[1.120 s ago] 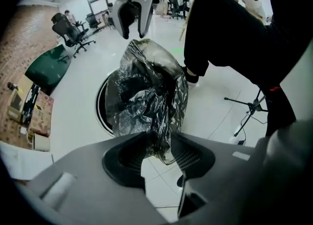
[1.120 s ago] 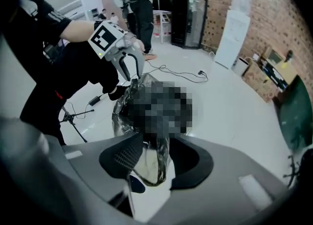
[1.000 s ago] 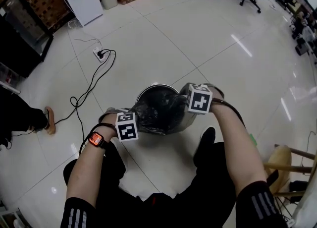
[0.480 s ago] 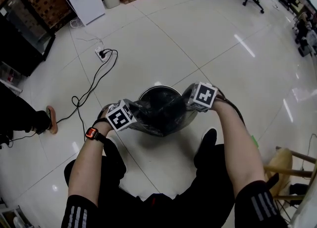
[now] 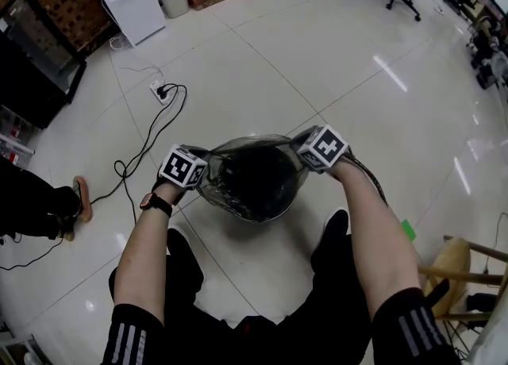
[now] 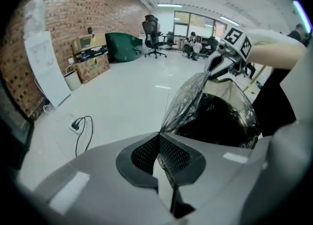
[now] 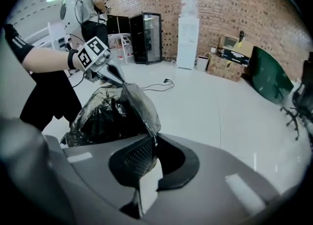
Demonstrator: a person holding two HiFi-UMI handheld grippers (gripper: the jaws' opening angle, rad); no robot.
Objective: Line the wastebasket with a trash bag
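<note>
We are looking steeply down at a person crouched over a round grey wastebasket point(image 5: 265, 214), which is mostly hidden under a thin, glossy black plastic trash bag point(image 5: 254, 179).

The left gripper point(image 5: 205, 171) is fully closed, its ribbed pads pinching a fold of the bag's hem. The film fans out from the closed pads toward the basket. The right gripper point(image 5: 300, 147) is likewise closed tight on the opposite hem, with the plastic caught at the tip of its jaws.

The bag's mouth is stretched between the two pairs of fingers. Its long axis runs straight from the left fingertips to the right fingertips, across the top of the basket. In each gripper view, the other gripper sits at the far end of the taut film.

The basket lies below and between the fingers, just inward of the left pads and just inward of the right pads. Neither hand is clearly nearer, and each holds its own side. We cannot tell whether the hem has already passed outside the rim anywhere.

We judge that the next move depends on this gap. Each hem must be carried outward past the rim on its own side and then down, so the bag folds over the edge without slipping into the basket.
</note>
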